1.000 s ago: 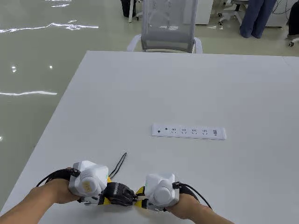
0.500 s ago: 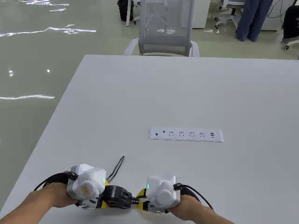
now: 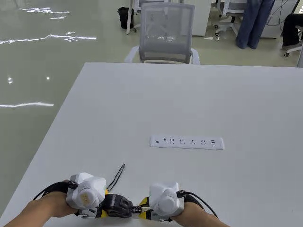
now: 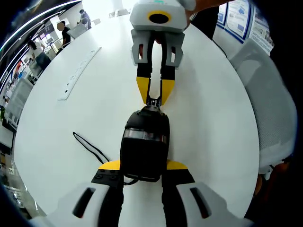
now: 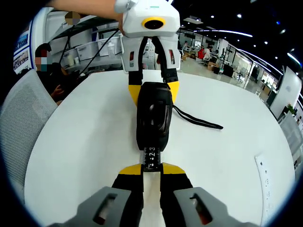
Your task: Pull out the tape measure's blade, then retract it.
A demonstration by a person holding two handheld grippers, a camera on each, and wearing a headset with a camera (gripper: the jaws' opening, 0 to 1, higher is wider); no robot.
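A black tape measure (image 3: 116, 205) lies low over the white table's near edge between my two grippers. My left gripper (image 4: 143, 165) is shut on the tape measure's case (image 4: 144, 146), yellow fingertips on either side. My right gripper (image 5: 151, 168) is shut on the end of the blade (image 5: 150, 158), where a short numbered stretch shows outside the case (image 5: 154, 116). In the head view the left gripper (image 3: 108, 208) and right gripper (image 3: 144, 210) face each other closely. The case's black wrist strap (image 3: 116, 176) trails away across the table.
A white power strip (image 3: 186, 143) lies mid-table, beyond the grippers. A grey mesh chair (image 3: 165, 33) stands at the table's far edge (image 3: 189, 64). The table's left edge drops to a shiny floor. A person's legs show at the far right.
The head camera has tilted down a little, so the picture has shifted. Both grippers keep their hold near the front edge; the gap between them looks much the same.
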